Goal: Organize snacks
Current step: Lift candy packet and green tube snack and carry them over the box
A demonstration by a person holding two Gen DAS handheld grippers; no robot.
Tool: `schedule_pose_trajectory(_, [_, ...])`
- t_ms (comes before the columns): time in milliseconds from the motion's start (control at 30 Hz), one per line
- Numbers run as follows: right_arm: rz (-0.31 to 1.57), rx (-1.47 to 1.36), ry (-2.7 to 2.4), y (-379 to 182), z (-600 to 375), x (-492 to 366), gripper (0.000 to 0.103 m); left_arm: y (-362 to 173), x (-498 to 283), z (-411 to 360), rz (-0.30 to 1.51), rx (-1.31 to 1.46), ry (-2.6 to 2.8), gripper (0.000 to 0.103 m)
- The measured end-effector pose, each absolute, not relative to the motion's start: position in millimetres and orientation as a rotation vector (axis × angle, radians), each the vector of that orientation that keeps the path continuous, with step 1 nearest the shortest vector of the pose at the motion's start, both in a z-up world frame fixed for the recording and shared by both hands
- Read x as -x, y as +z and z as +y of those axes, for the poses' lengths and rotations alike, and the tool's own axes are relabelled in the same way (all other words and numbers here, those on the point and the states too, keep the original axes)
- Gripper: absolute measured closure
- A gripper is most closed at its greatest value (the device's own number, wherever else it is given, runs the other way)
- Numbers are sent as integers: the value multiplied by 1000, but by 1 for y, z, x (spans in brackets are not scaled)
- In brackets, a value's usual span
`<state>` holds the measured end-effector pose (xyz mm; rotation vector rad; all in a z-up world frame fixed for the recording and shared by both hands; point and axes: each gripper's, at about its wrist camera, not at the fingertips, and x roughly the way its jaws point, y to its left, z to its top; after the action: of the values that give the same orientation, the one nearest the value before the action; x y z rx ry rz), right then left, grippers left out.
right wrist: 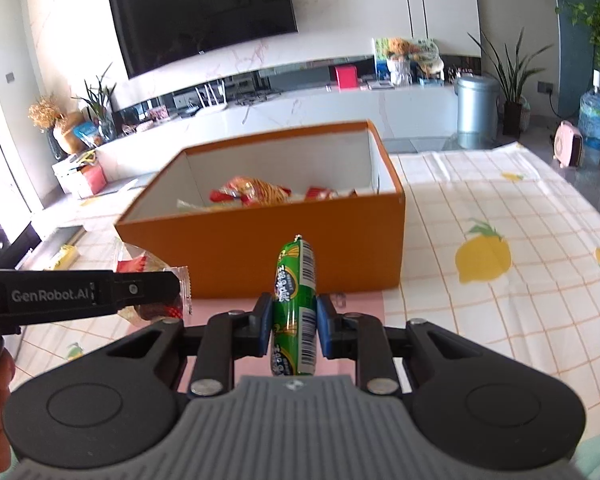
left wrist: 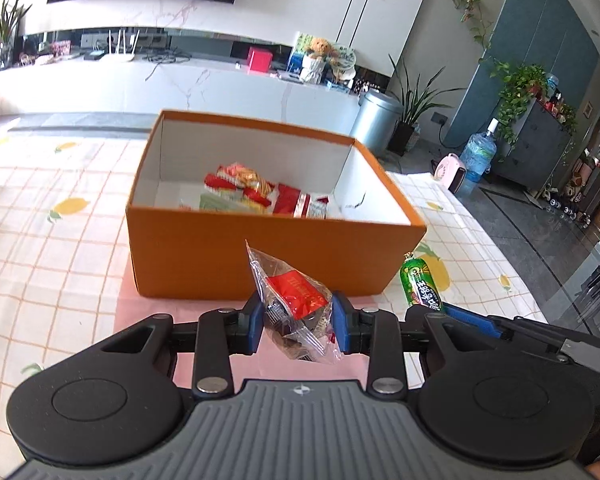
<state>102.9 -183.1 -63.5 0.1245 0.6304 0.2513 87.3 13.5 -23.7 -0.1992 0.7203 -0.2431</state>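
An open orange box (left wrist: 236, 248) (right wrist: 260, 248) with white inner walls stands on the table, with several red and yellow snack packets (left wrist: 256, 192) (right wrist: 256, 192) inside. My left gripper (left wrist: 298, 322) is shut on a clear-wrapped snack with a red label (left wrist: 296, 304), held just in front of the box's near wall. My right gripper (right wrist: 292, 320) is shut on a green sausage stick (right wrist: 294, 308), also held before the box. In the left wrist view that green stick (left wrist: 420, 284) shows at the right. The right wrist view shows the left gripper's finger (right wrist: 140, 290) and its clear packet (right wrist: 156, 268) at the left.
A checked tablecloth with lemon prints (left wrist: 60, 240) (right wrist: 500, 264) covers the table, with a pink mat (left wrist: 148, 312) under the box. A yellow packet (right wrist: 66, 256) lies at the left. Beyond the table are a white TV console (left wrist: 180, 84), a metal bin (left wrist: 374, 120) and plants (left wrist: 416, 100).
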Motion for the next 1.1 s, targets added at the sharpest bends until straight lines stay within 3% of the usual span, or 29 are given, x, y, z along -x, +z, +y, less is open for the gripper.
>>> schedule_pose_trajectory(567, [541,5,307,12,-164,-162,83,21,-138,19,634,78,-246,64])
schedule_pose_trajectory(1100, [664,116,292,-13,-138,-259,83,-11,-200,17,732,16,-217,64])
